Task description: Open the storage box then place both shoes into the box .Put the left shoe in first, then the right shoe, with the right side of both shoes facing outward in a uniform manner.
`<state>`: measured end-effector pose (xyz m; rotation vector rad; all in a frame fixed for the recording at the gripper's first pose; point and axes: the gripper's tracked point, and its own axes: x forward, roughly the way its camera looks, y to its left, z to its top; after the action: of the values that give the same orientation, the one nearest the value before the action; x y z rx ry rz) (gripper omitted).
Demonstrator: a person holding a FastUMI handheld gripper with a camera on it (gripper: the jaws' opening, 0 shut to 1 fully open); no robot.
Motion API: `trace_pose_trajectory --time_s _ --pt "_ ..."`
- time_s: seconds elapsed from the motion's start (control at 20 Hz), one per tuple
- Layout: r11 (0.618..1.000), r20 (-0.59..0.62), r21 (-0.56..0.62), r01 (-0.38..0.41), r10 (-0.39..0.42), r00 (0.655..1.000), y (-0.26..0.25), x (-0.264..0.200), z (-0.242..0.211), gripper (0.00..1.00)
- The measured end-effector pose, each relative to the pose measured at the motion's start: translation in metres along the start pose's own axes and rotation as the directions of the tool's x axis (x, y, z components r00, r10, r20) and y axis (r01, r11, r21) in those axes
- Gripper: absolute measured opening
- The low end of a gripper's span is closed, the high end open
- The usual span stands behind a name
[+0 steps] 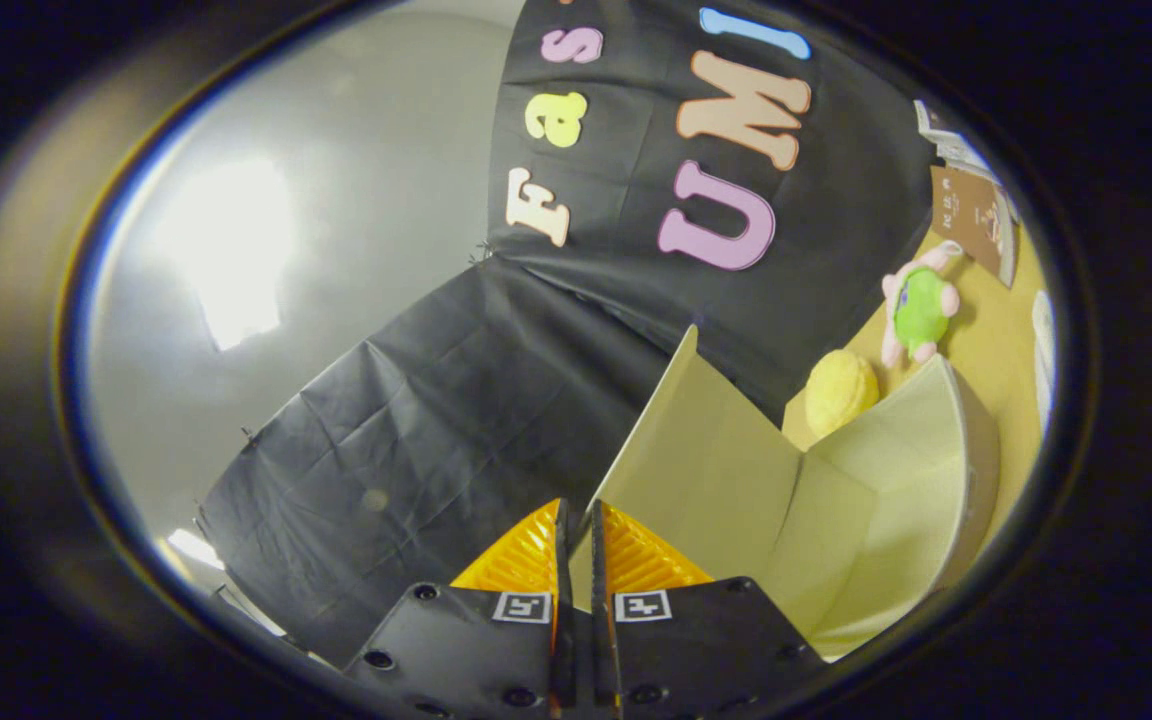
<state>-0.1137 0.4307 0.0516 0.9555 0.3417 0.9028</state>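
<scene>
The storage box is pale cream cardboard and stands just ahead of my fingers, to their right, its inside in view and bare. Its lid is swung up into a steep flap that rises from between my fingertips. My gripper is shut, with the lid's near edge pinched in the thin gap between the two fingers. The whole view is tilted.
Beyond the box, on the tan tabletop, lie a round yellow plush and a green and pink soft toy. A brown card leans farther back. Black cloth hangs behind the lid, with a grey wall to its left.
</scene>
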Motion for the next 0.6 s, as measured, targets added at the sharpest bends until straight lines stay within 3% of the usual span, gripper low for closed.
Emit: trace_pose_trajectory --time_s 0.6 --pt "0.996 -0.089 -0.085 0.018 -0.025 0.996 0.013 0.054 -0.059 0.09"
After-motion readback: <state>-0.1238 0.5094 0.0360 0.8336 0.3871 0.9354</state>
